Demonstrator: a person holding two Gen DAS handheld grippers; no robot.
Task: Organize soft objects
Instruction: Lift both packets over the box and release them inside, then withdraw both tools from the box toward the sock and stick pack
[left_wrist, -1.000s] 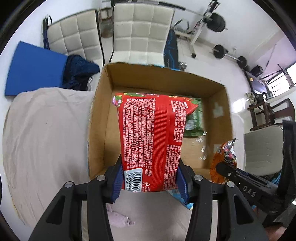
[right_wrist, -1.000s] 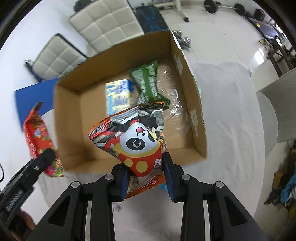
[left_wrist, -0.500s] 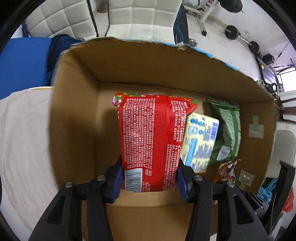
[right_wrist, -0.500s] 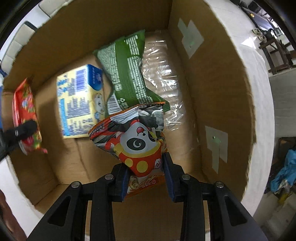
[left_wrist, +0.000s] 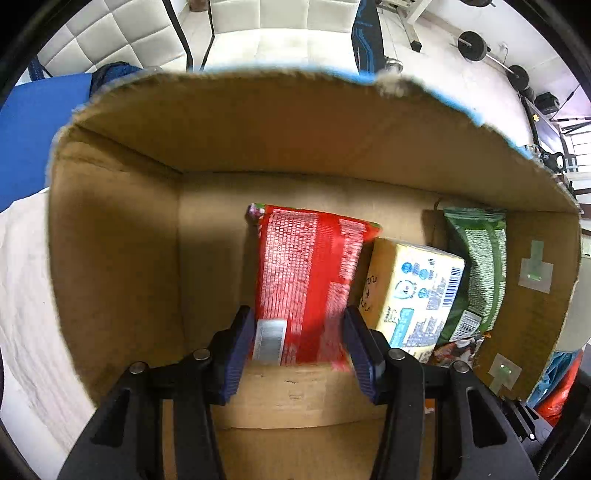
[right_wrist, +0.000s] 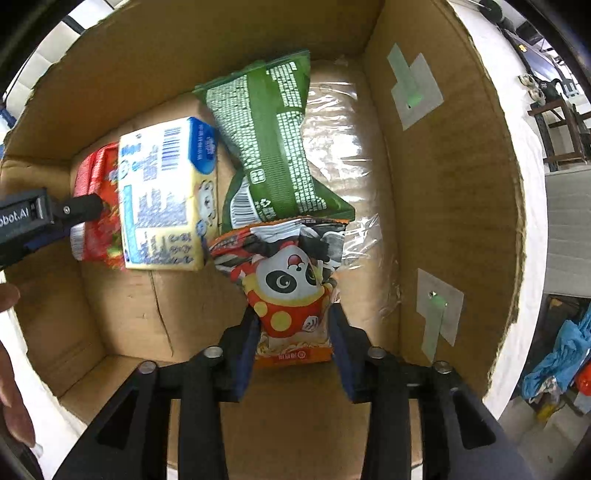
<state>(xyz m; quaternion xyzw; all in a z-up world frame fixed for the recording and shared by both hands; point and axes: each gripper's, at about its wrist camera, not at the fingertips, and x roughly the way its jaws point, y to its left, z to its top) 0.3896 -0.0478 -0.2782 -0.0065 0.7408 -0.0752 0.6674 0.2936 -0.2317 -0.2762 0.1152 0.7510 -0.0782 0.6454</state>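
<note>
Both grippers reach inside a brown cardboard box (left_wrist: 110, 258) (right_wrist: 443, 206). My left gripper (left_wrist: 299, 343) is shut on a red snack bag (left_wrist: 306, 280), held low near the box floor at the left; the bag shows in the right wrist view (right_wrist: 94, 192). My right gripper (right_wrist: 291, 336) is shut on an orange panda-print bag (right_wrist: 288, 280), low in the box at the right; its edge shows in the left wrist view (left_wrist: 458, 347). Between them lie a yellow tissue pack (left_wrist: 413, 295) (right_wrist: 166, 195) and a green snack bag (left_wrist: 476, 269) (right_wrist: 273, 147).
A clear plastic pack (right_wrist: 343, 166) lies against the right box wall under the green bag. The box stands on a table with a pale cloth (left_wrist: 22, 295). White padded chairs (left_wrist: 280, 22) and gym weights (left_wrist: 472, 44) stand beyond the box.
Both grippers have dropped from above the box rim down into it with their bags. The red bag now sits next to the tissue pack, the panda bag against the green bag.
</note>
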